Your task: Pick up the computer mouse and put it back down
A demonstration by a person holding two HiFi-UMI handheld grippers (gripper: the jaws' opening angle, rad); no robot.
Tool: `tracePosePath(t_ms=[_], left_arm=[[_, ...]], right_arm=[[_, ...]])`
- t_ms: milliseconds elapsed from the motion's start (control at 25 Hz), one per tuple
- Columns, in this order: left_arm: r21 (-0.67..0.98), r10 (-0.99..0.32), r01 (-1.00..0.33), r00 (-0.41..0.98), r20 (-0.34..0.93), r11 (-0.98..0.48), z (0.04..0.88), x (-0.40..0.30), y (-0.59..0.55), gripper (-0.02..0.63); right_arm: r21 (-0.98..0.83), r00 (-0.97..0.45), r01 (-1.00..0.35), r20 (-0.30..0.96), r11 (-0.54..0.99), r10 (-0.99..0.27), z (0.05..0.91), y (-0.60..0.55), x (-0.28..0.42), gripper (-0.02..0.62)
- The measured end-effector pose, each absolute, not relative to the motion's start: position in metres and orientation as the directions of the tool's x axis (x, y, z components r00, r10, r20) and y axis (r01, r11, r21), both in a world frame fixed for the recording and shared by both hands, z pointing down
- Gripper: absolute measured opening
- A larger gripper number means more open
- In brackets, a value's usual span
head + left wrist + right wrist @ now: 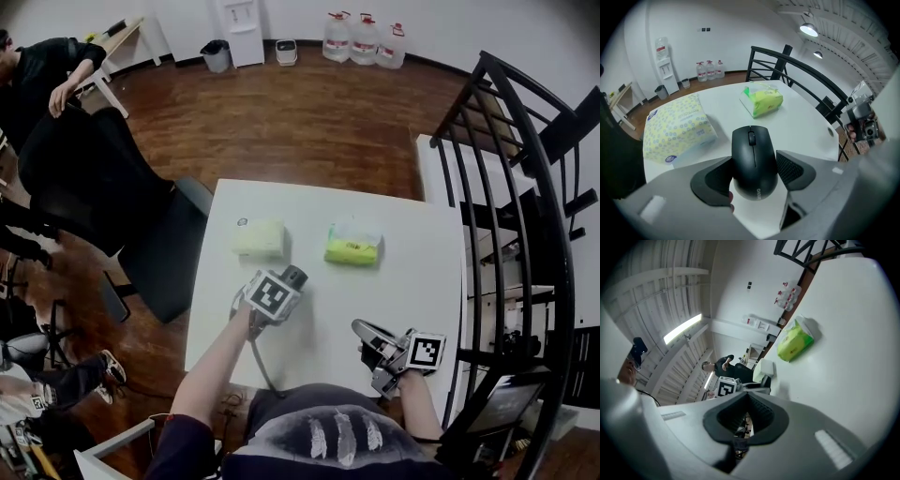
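Observation:
A black computer mouse (752,159) sits between the jaws of my left gripper (753,160), both pads against its sides, just over the white table (806,126). In the head view the mouse (294,275) shows as a dark shape at the tip of the left gripper (287,281), near the table's left half. My right gripper (362,330) hovers over the table's near edge, pointing roughly level. Its jaws meet at the tips with nothing between them (747,394). The left gripper's marker cube (725,388) shows beyond them.
A pale yellow tissue pack (259,238) and a green tissue pack (353,244) lie on the table (412,281) beyond the mouse. A black office chair (159,244) stands at the table's left. A black metal railing (506,187) runs along the right. A person (47,75) sits far left.

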State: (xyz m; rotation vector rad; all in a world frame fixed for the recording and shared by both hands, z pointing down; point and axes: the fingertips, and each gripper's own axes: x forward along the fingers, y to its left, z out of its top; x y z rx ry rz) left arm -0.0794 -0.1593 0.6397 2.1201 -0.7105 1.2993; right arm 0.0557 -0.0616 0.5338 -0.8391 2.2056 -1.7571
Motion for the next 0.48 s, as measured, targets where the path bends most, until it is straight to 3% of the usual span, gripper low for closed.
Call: tracePosePath(t_ms=[480], left_arm=[[0.162, -0.12, -0.698, 0.336, 0.934, -0.697, 0.679, -0.071, -0.159, 0.307]], right_arm=[[-0.943, -0.815, -0.297, 0.168, 0.15, -0.554, 0.527, -0.067, 0.063, 0.003]])
